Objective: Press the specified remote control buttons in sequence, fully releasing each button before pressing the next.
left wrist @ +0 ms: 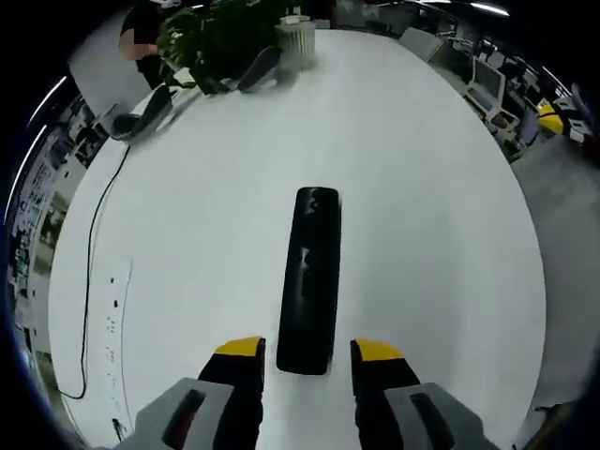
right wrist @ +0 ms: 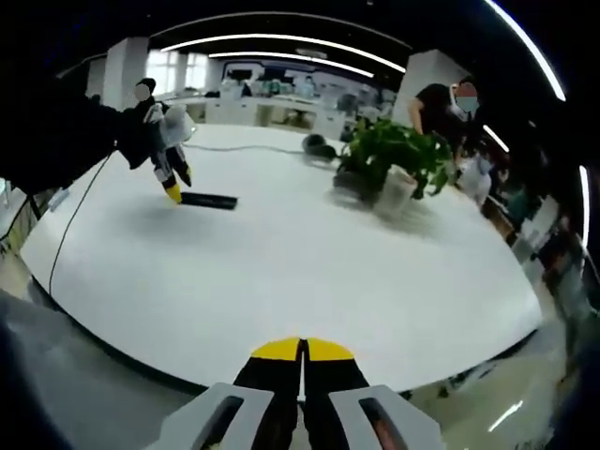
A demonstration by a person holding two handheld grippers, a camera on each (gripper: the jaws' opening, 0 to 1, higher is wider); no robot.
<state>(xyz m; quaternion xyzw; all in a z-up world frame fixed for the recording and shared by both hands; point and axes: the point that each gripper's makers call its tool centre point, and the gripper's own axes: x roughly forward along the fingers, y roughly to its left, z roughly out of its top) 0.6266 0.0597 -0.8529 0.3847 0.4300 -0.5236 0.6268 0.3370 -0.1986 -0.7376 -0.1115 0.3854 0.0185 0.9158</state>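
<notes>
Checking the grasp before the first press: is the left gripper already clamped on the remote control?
No: the left gripper stands open, its yellow tips either side of the remote control's near end without touching it.

We hold our left gripper low, its two yellow-tipped jaws spread wide apart and pointing forward. Our right gripper sits back at the near edge, well apart from the left, with its yellow-tipped jaws pressed together and nothing between them. From the right gripper view we see the left gripper far off on the left, tilted tips-down, gripped in our dark-gloved hand.
</notes>
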